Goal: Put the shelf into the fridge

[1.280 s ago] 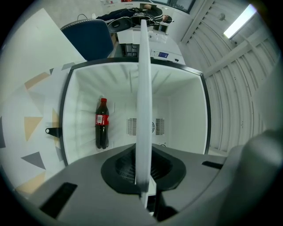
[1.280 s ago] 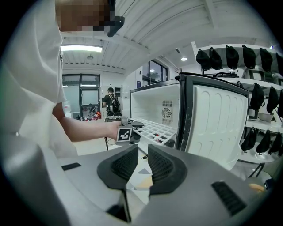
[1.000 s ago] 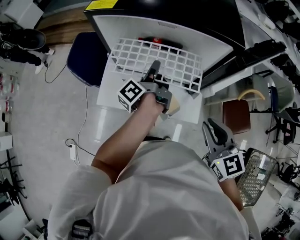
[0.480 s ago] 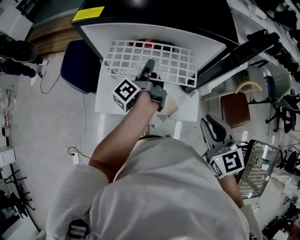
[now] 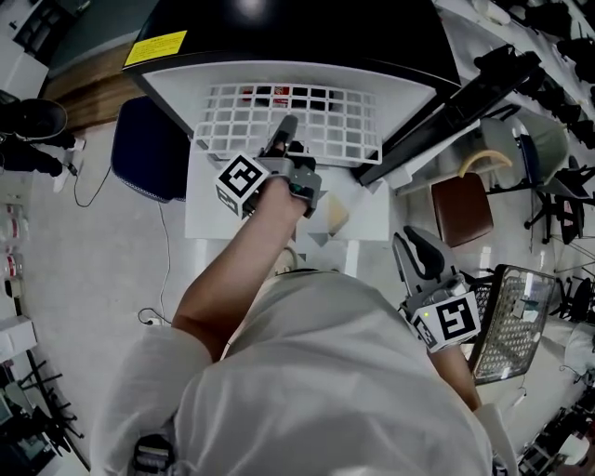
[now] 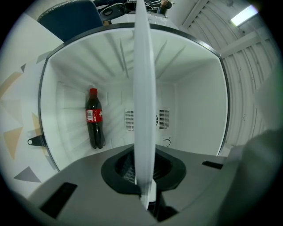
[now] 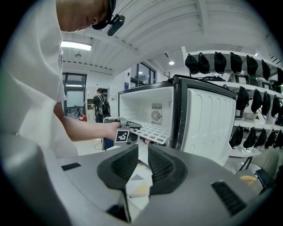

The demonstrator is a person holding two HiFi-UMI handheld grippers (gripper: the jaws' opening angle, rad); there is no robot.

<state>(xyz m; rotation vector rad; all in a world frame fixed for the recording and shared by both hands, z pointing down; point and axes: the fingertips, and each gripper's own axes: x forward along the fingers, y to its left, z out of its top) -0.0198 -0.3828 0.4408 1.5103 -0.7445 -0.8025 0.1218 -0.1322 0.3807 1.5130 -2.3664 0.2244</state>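
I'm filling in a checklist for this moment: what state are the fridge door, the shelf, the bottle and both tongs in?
Fridge door: open wide.
Shelf: gripped at its near edge, roughly level, partway into the fridge.
Cola bottle: capped, lying inside the fridge.
Left tongs: shut on the shelf.
Right tongs: open, empty, held away from the fridge.

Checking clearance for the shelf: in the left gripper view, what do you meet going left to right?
Soda bottle → shelf, edge-on → vent → fridge wall
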